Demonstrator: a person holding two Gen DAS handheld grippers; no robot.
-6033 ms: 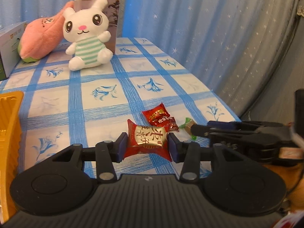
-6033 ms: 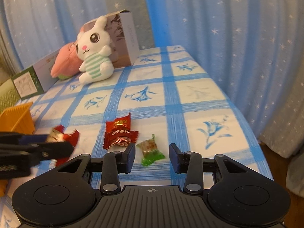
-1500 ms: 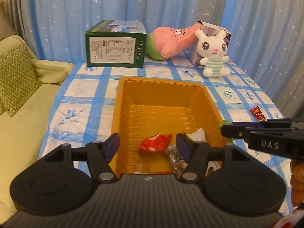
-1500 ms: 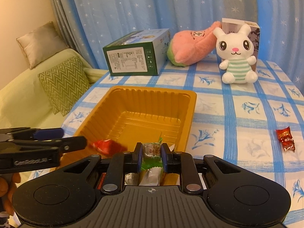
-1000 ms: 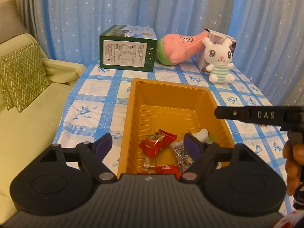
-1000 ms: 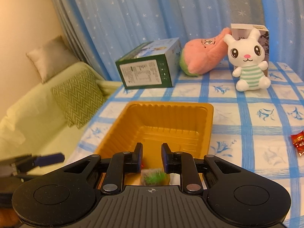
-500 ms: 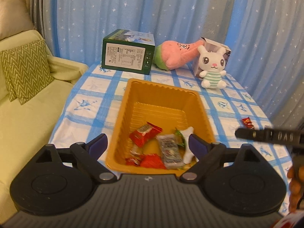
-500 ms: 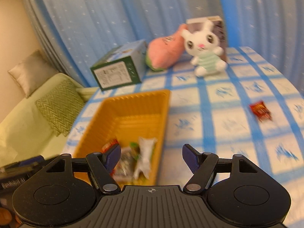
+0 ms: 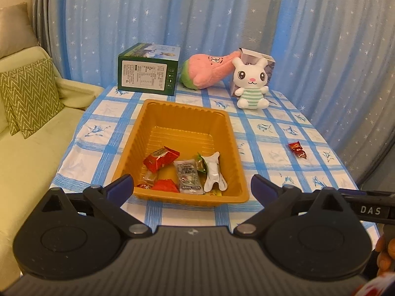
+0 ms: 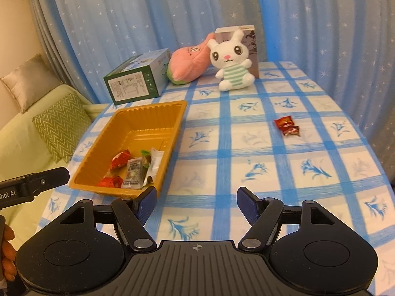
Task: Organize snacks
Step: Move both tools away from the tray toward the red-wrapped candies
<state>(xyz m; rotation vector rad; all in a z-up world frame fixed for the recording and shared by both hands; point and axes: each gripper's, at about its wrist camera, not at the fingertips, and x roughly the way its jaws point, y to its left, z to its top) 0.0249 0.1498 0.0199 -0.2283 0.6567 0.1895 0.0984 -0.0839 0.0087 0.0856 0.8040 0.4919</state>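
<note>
An orange plastic tray (image 9: 187, 113) (image 10: 148, 112) sits on the blue-checked table and holds several wrapped snacks, among them a red packet (image 9: 160, 159), a grey packet (image 9: 188, 176), a green candy (image 9: 201, 164) and a white packet (image 9: 214, 171). One red wrapped snack (image 9: 297, 149) (image 10: 286, 125) lies alone on the table to the right of the tray. My left gripper (image 9: 192, 188) is open and empty, held back from the tray's near edge. My right gripper (image 10: 196, 203) is open and empty above the table, right of the tray's near corner.
At the table's back stand a green box (image 9: 148, 72) (image 10: 135, 81), a pink plush (image 9: 209, 70) (image 10: 190, 63), a white bunny plush (image 9: 250, 83) (image 10: 232, 61) and a small carton (image 10: 246, 46). A sofa with cushions (image 9: 27, 93) is left of the table. Blue curtains hang behind.
Both grippers let their snacks drop into the tray, opened wide and pulled back from it. The right gripper has swung right, toward the lone red snack.
</note>
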